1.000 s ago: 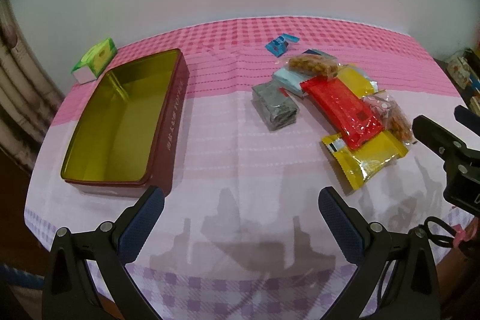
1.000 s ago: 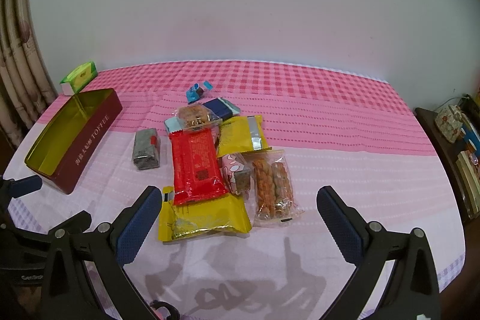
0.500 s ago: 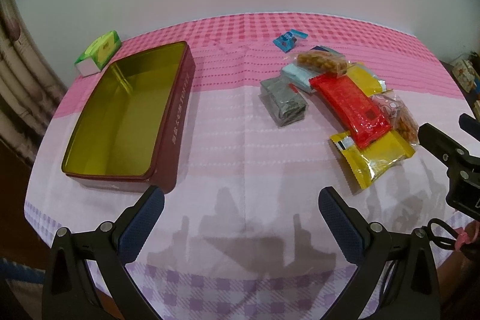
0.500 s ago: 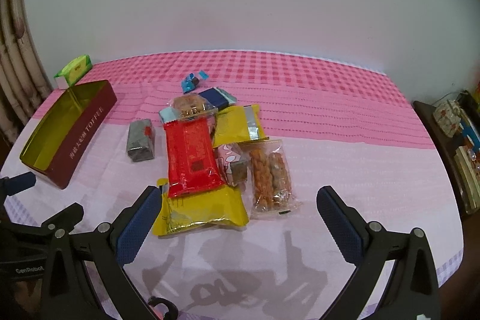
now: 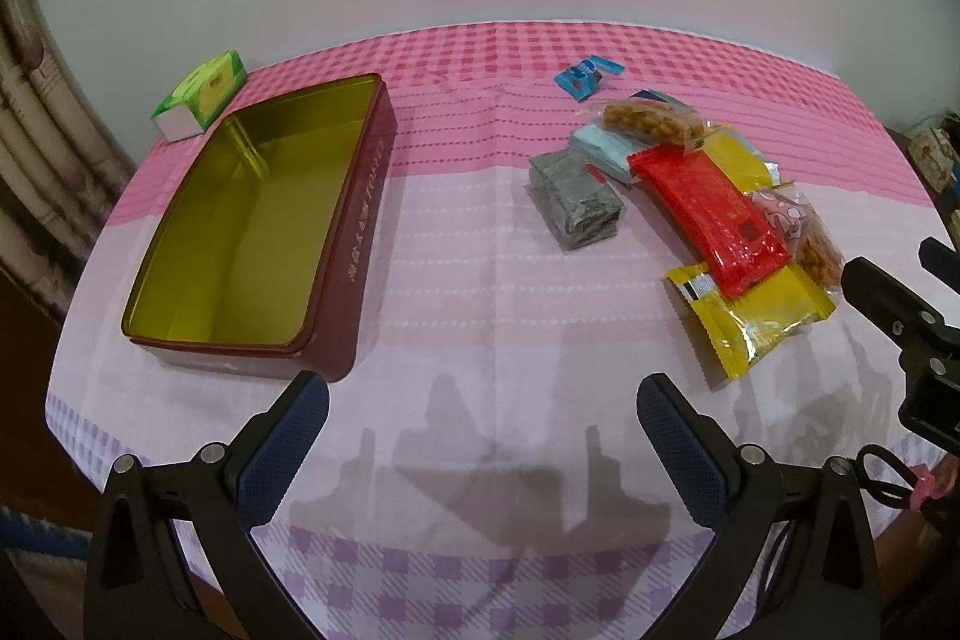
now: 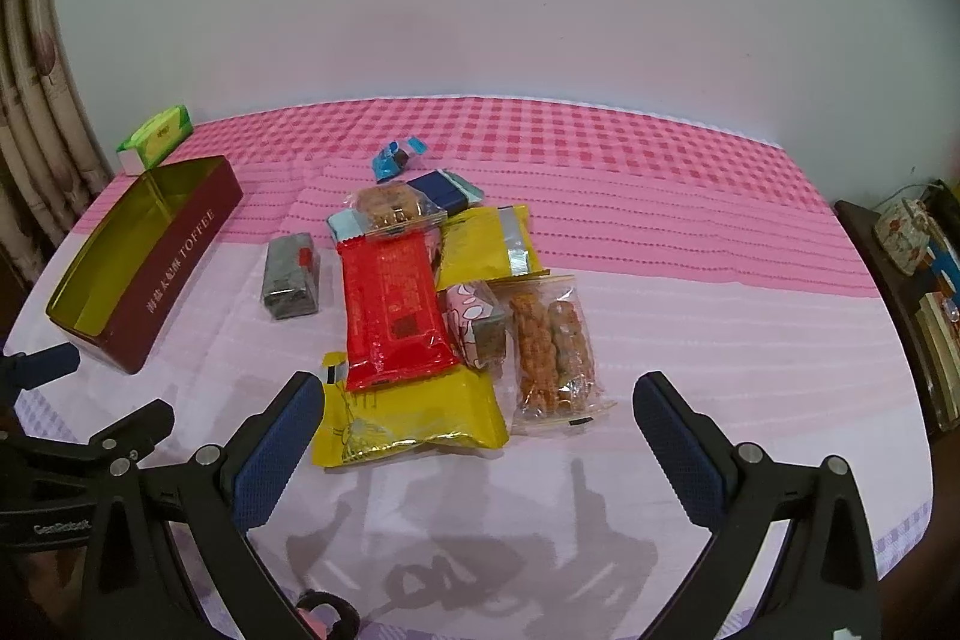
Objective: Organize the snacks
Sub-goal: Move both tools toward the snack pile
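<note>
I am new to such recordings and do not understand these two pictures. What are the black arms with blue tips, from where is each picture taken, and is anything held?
They are two hand-held grippers, each carrying a camera that looks along its fingers. One picture comes from the left gripper, the other from the right gripper. Both are open and hold nothing. On the checked tablecloth lie an open, empty toffee tin, a green box, and a pile of snack packets with a red packet on top.

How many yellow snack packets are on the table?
2. The near yellow packet lies at the front of the pile, partly under the red packet. The far yellow packet sits behind, beside the red one. Others could be hidden underneath.
</note>
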A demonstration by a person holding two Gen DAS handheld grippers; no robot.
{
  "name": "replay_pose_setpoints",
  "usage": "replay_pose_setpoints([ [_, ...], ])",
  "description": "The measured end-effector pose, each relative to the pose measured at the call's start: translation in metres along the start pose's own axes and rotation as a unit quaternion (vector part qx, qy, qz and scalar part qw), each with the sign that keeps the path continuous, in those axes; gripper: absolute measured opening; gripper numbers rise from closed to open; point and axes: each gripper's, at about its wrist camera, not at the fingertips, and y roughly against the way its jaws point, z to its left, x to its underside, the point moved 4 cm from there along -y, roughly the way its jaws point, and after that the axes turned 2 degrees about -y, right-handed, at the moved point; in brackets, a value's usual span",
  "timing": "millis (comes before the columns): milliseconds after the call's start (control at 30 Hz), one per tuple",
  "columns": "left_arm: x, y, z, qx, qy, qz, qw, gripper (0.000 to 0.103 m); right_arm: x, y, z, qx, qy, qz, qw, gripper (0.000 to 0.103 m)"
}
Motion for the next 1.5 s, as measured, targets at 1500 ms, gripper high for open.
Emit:
replay_pose_setpoints([
  [1500,-0.0012,-0.0057,0.0061,-0.006,0.007,0.006,0.9999,0.102,-0.0015,0.0022,-0.0012,-0.013,-0.002,0.001,1.000,0.102],
])
